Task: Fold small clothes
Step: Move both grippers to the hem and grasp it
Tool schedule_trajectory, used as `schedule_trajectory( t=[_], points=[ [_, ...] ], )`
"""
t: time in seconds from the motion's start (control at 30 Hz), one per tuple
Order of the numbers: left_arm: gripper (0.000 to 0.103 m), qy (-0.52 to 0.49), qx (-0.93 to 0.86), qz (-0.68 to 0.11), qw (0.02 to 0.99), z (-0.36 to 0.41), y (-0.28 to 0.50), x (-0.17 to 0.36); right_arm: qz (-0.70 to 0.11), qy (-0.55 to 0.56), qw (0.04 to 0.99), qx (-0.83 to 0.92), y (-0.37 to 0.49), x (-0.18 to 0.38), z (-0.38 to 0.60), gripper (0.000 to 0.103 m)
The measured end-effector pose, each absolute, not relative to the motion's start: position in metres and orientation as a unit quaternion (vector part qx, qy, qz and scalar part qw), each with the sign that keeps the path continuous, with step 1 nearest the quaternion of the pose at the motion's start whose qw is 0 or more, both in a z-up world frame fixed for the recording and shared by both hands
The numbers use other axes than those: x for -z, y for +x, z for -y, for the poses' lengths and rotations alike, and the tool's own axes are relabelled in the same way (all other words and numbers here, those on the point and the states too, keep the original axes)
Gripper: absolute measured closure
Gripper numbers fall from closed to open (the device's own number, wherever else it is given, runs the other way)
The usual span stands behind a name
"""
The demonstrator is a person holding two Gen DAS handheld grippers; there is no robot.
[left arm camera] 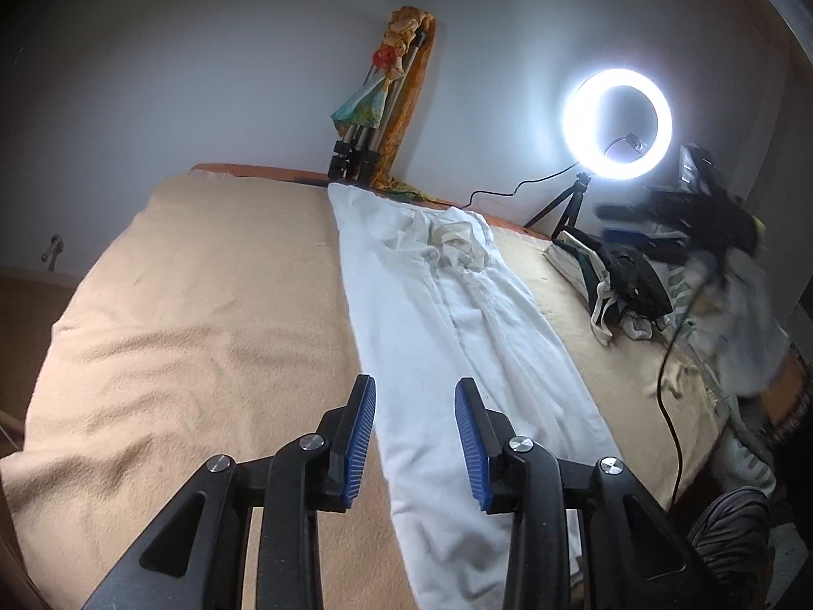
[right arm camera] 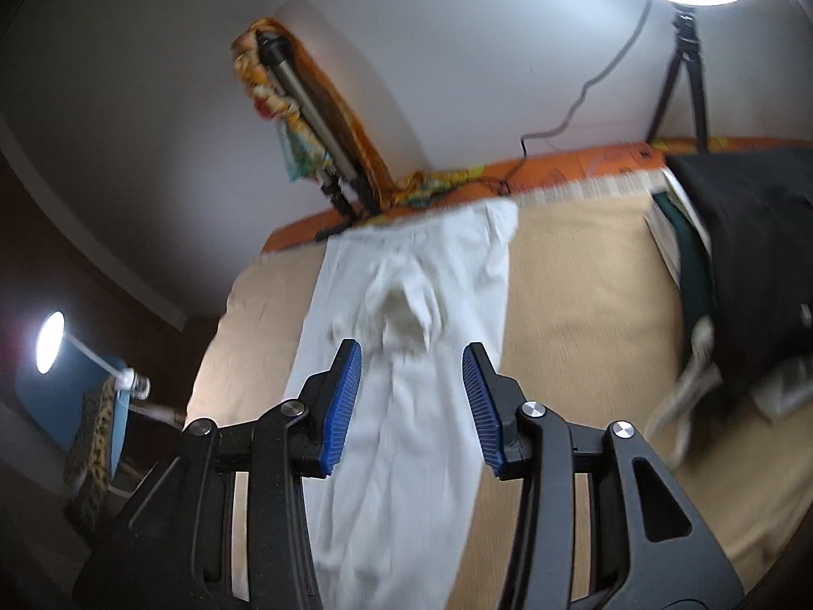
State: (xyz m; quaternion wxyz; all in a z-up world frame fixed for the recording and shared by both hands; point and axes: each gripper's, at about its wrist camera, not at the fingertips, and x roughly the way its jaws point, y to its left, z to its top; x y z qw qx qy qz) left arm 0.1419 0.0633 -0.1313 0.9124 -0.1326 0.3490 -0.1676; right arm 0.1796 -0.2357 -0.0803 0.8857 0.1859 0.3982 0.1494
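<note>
White trousers (left arm camera: pixel 457 315): laid lengthwise down the middle of a bed covered by a tan blanket (left arm camera: pixel 178 315), waist end near the far edge, its lining bunched and showing.

Left gripper (left arm camera: pixel 415 396): blue-padded fingers apart, over the near part of the trousers, nothing clamped.

Right gripper (right arm camera: pixel 411 361): fingers apart, above the trousers below the waist; the view is blurred, but the pads appear clear of the cloth.

Dark clothes pile (left arm camera: pixel 625 279): on the bed's right side, apart from the trousers.

Ring light (left arm camera: pixel 617 124): lit, on a small tripod by the wall.

Folded tripod (left arm camera: pixel 376 101): leaning against the wall, draped in colourful cloth.
</note>
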Motion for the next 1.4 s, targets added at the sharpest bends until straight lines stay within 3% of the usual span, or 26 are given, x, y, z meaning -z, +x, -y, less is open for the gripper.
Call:
schedule_trajectory(
  t=[0.33, 0.6, 0.77, 0.8, 0.83, 0.87, 0.93, 1.2, 1.4],
  points=[
    [0.069, -0.176, 0.178, -0.42, 0.873, -0.059, 0.083, 0.17, -0.483, 0.168, 0.838, -0.189, 0.022, 0.169, 0.221, 0.059],
    [0.07, -0.195, 0.177, -0.452, 0.852, -0.046, 0.064, 0.189, -0.51, 0.209, 0.806, -0.217, -0.013, 0.223, 0.208, 0.059],
    [0.079, -0.223, 0.182, -0.458, 0.841, -0.046, 0.062, 0.199, -0.509, 0.222, 0.795, -0.243, -0.02, 0.226, 0.2, 0.059],
    [0.086, -0.226, 0.183, -0.457, 0.841, -0.046, 0.063, 0.2, -0.508, 0.212, 0.798, -0.243, -0.022, 0.227, 0.196, 0.062],
    [0.092, -0.23, 0.183, -0.456, 0.84, -0.047, 0.064, 0.201, -0.505, 0.196, 0.806, -0.239, -0.022, 0.226, 0.193, 0.07],
    [0.093, -0.237, 0.183, -0.455, 0.838, -0.048, 0.065, 0.202, -0.505, 0.189, 0.808, -0.237, -0.022, 0.227, 0.192, 0.085],
    [0.101, -0.25, 0.187, -0.451, 0.836, -0.05, 0.065, 0.202, -0.509, 0.202, 0.802, -0.239, -0.018, 0.231, 0.193, 0.096],
    [0.102, -0.251, 0.194, -0.413, 0.854, -0.058, 0.045, 0.173, -0.465, 0.241, 0.812, -0.257, -0.041, 0.209, 0.219, 0.099],
    [0.102, -0.245, 0.181, -0.451, 0.839, -0.053, 0.054, 0.204, -0.495, 0.234, 0.803, -0.238, -0.033, 0.233, 0.21, 0.099]
  ],
)
